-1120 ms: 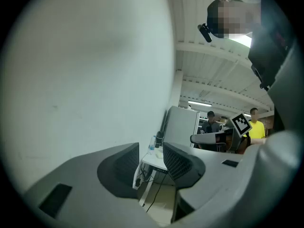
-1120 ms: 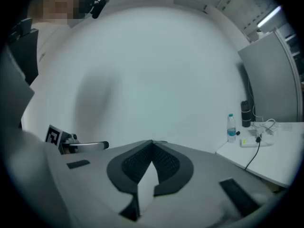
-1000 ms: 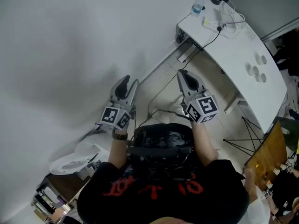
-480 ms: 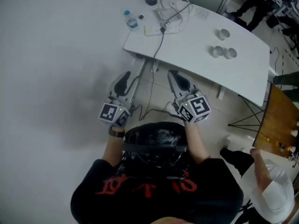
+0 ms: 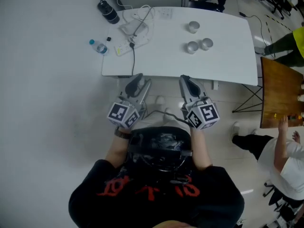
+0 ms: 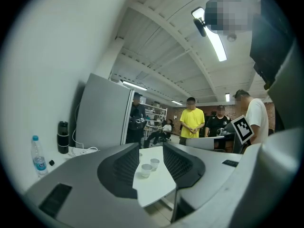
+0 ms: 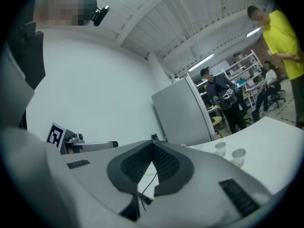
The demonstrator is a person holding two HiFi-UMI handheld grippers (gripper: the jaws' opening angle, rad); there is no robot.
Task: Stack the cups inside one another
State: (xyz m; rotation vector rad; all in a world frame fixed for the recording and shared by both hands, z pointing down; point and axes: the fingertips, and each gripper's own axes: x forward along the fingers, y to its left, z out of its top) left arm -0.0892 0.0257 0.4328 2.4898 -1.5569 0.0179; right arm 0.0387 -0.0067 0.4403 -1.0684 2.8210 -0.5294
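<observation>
Three small pale cups stand apart on the white table (image 5: 228, 61): one (image 5: 193, 27) further back, two (image 5: 191, 47) (image 5: 206, 43) side by side nearer me. My left gripper (image 5: 138, 82) and right gripper (image 5: 186, 81) are held level over the floor, just short of the table's near edge. In the left gripper view my left gripper (image 6: 151, 149) is open, and two cups (image 6: 145, 170) (image 6: 155, 163) show far off through the gap. In the right gripper view my right gripper (image 7: 153, 144) is shut on nothing, with cups (image 7: 220, 147) (image 7: 238, 156) off to its right.
At the table's left end lie a water bottle (image 5: 98, 46), a black flask (image 5: 108, 12) and a power strip with cables (image 5: 133, 30). A wooden table (image 5: 280, 94) and a person in white (image 5: 282, 160) are at the right. Several people (image 6: 191, 120) stand beyond the table.
The whole view has swung round: the table went from the upper right to straight ahead, and both grippers now point at its near edge. Neither gripper's jaws have visibly changed.
</observation>
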